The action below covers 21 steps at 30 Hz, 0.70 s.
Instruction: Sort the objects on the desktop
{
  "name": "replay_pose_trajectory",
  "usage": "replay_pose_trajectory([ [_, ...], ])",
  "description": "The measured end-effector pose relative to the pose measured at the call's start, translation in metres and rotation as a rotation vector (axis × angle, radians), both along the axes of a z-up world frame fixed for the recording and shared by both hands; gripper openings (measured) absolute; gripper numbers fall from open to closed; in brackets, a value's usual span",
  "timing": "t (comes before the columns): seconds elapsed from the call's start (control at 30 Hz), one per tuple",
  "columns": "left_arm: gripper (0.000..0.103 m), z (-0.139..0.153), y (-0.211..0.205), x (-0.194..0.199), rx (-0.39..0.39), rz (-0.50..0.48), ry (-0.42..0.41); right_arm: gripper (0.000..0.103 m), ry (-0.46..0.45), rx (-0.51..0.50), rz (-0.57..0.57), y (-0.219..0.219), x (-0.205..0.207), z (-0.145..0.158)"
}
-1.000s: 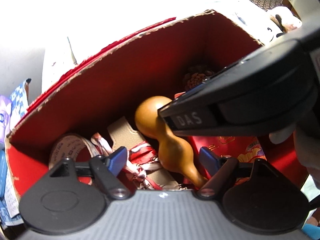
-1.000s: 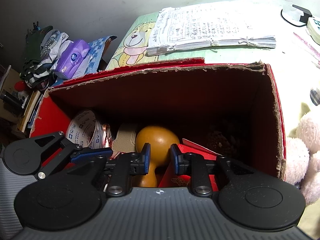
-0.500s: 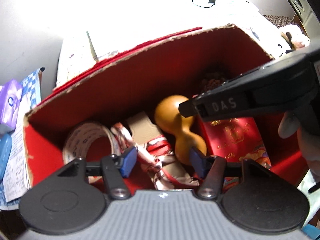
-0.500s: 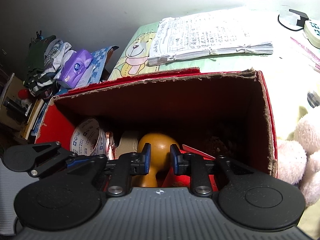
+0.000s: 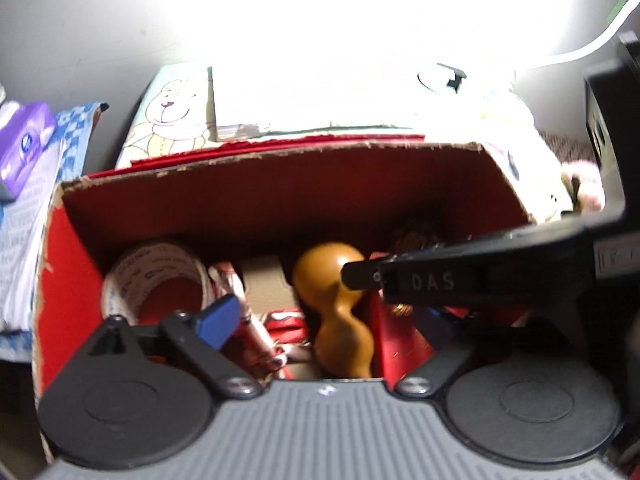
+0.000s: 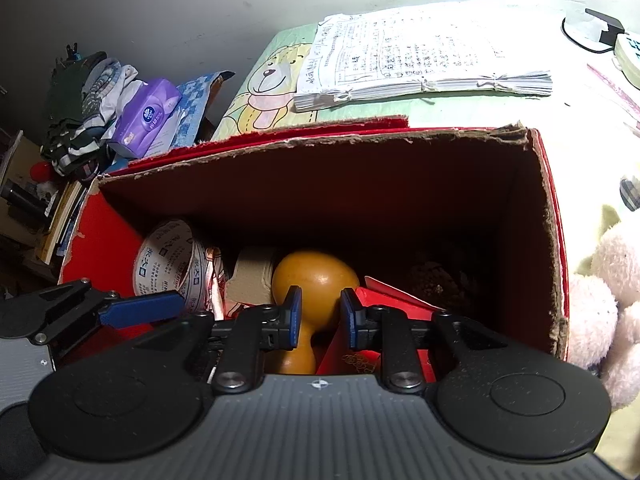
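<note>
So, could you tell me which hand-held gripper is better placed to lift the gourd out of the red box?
Right hand-held gripper: its jaws straddle the gourd's narrow waist. The left hand-held gripper is opening, gripping nothing.

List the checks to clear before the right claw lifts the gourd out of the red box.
1. Right claw lined up on the gourd: ok, pads flank its neck.
2. Grip firm: cannot tell; a gap shows beside the neck.
3. Left claw out of the way: not ok; its jaws are opening, one finger over the tape roll.
4. Way up out of the red box: ok, top open.
5. Gourd free of neighbours: cannot tell; the red envelope crowds it.
</note>
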<state>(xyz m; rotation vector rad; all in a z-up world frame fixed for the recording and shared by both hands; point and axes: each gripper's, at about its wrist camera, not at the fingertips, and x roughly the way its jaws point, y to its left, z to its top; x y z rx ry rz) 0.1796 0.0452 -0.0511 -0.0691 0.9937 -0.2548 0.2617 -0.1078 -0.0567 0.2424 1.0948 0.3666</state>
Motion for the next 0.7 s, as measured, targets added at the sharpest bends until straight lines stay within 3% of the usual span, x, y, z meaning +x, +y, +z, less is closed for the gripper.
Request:
replay_pose_trajectory([
  [0.03, 0.093, 0.007, 0.002, -0.002, -0.004, 0.001, 0.005, 0.024, -0.003, 0.009, -0.001, -0.001, 0.000, 0.001],
  [0.1, 0.080, 0.015, 0.004, -0.003, 0.013, 0.008, 0.017, 0.024, -0.010, 0.024, -0.007, -0.003, -0.001, 0.001],
  [0.13, 0.065, 0.019, 0.003, -0.005, 0.036, 0.008, 0.029, 0.024, -0.016, 0.029, -0.010, -0.003, -0.001, 0.002],
  [0.17, 0.055, 0.020, 0.003, -0.004, 0.053, 0.009, 0.039, 0.024, -0.025, 0.035, -0.014, -0.004, -0.002, 0.003],
  [0.33, 0.061, 0.031, 0.002, -0.004, 0.029, 0.041, 0.055, 0.025, -0.126, 0.034, -0.089, -0.012, -0.016, 0.017],
  [0.47, 0.076, 0.024, -0.020, -0.020, 0.122, 0.118, 0.044, 0.026, -0.177, 0.069, -0.144, -0.021, -0.037, 0.035],
  [0.6, 0.081, 0.039, -0.026, -0.037, 0.186, 0.174, 0.019, 0.030, -0.288, -0.020, -0.164, -0.020, -0.066, 0.067],
  [0.7, 0.090, 0.051, -0.023, -0.051, 0.224, 0.215, -0.019, 0.034, -0.346, -0.027, -0.152, -0.019, -0.088, 0.083],
])
